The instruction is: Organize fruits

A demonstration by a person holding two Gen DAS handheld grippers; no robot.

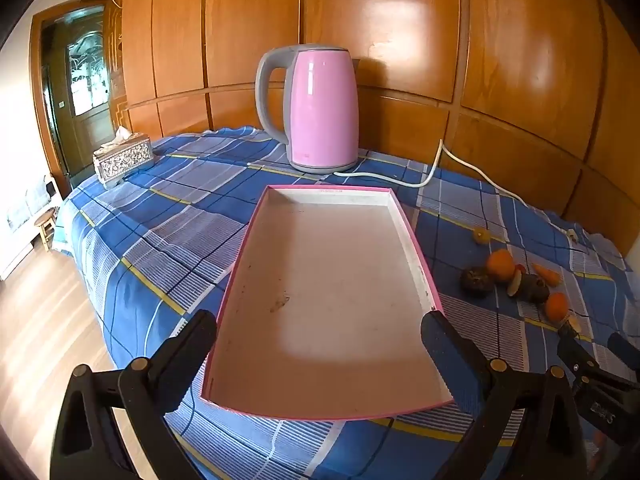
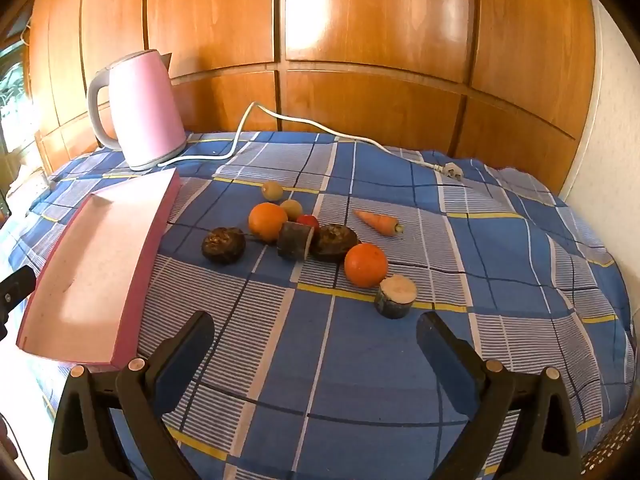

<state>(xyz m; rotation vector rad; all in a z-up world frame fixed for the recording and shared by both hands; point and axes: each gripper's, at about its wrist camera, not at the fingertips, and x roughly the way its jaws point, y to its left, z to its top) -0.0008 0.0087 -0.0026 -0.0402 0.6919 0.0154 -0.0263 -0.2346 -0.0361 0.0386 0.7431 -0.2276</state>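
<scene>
A shallow pink-rimmed tray [image 1: 332,192] [image 2: 156,232] lies bare on the blue checked cloth. My left gripper [image 1: 320,328] hovers open over its near end, nothing between the fingers. To the tray's right lies a cluster of produce: two oranges [image 2: 268,221] [image 2: 366,265], two dark round fruits [image 2: 223,245] [image 2: 334,242], two small yellowish fruits [image 2: 272,190] [image 2: 291,209], a small red one [image 2: 308,221], a carrot [image 2: 378,222] and two cut dark-skinned chunks [image 2: 296,240] [image 2: 395,295]. My right gripper [image 2: 316,332] is open above the cloth, just short of the nearest chunk.
A pink electric kettle [image 1: 322,108] [image 2: 144,112] stands at the back by the wooden wall, its white cord [image 2: 304,124] trailing right to a loose plug [image 2: 452,169]. A patterned tissue box [image 1: 123,158] sits at the far left. The table edge drops to wooden floor on the left.
</scene>
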